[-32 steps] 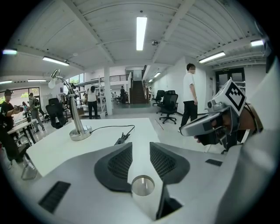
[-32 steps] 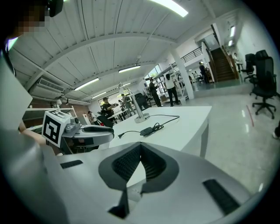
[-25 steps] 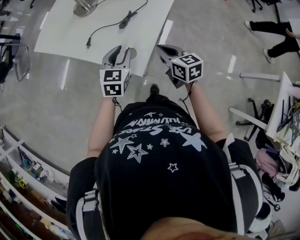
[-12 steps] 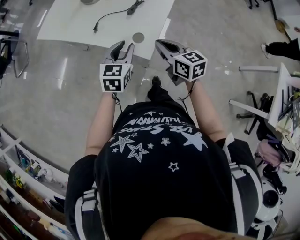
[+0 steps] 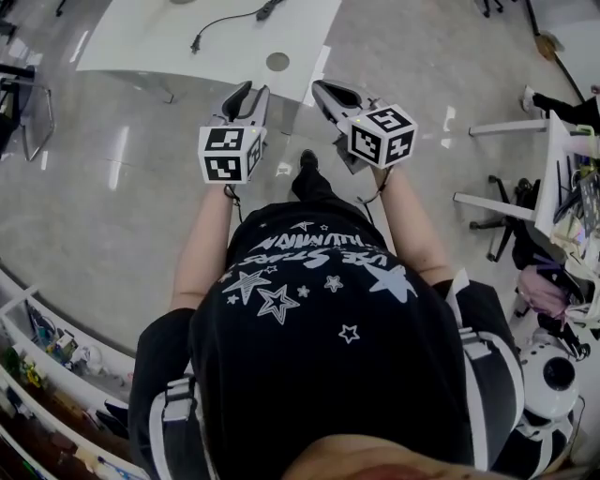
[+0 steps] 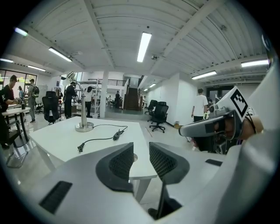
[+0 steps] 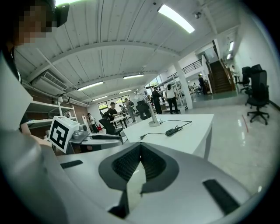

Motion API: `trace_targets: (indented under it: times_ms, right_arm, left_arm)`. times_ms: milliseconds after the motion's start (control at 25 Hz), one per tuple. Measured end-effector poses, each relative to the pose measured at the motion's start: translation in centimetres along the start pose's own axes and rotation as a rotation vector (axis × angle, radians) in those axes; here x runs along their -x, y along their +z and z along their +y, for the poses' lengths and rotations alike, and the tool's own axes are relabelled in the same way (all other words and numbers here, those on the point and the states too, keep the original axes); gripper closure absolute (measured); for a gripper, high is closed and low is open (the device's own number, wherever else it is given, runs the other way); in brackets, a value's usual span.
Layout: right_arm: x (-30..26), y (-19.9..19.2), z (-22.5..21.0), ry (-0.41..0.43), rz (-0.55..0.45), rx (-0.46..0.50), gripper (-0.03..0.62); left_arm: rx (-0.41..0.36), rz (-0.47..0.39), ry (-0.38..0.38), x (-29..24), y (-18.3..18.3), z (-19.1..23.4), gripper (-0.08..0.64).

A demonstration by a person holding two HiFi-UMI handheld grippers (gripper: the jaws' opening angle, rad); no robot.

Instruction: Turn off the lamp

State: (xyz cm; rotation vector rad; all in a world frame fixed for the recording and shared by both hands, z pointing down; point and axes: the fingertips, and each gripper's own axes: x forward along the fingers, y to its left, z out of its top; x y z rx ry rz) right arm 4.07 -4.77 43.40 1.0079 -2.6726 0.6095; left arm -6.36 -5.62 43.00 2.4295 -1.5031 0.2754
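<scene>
In the head view the person stands short of the white table (image 5: 141,47), with the left gripper (image 5: 247,92) and right gripper (image 5: 326,91) raised side by side just off its near edge. Only the power cord (image 5: 225,21) and its plug (image 5: 197,42) show on the tabletop, since the lamp is cut off past the table's far side. The left gripper view fills that in. The desk lamp (image 6: 83,111) stands upright at the table's far end, and its inline switch (image 6: 118,133) lies mid-table, well beyond the fingers (image 6: 120,162). Those stand moderately apart with nothing between them. The plug lies loose on the tabletop, in no socket. The right gripper view alone shows that gripper's pads (image 7: 127,164) meeting at their tips, holding nothing, with the switch nearer the table's right edge. Nothing has been touched, so the task looks barely begun. Reaching and pressing the switch remains, and no view tells whether the lamp is lit.
</scene>
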Motion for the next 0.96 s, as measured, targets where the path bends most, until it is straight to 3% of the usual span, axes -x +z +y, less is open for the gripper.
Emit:
trace_targets:
  times_ms: [160, 520, 960]
  right_arm:
    - [1.1, -0.4, 0.8, -0.021, -0.006, 0.011, 0.586]
    - [2.4, -1.3, 2.9, -0.042, -0.022, 0.012, 0.586]
    - [3.1, -1.1, 5.0, -0.073, -0.076, 0.022, 0.586]
  left_arm:
    - [-0.002, -0.017, -0.014, 1.1, 0.1, -0.7, 0.433]
    - [-0.017, -0.029, -0.014, 3.6, 0.1, -1.2, 0.529]
    - [-0.055, -0.054, -0.018, 6.6, 0.4, -1.6, 0.549]
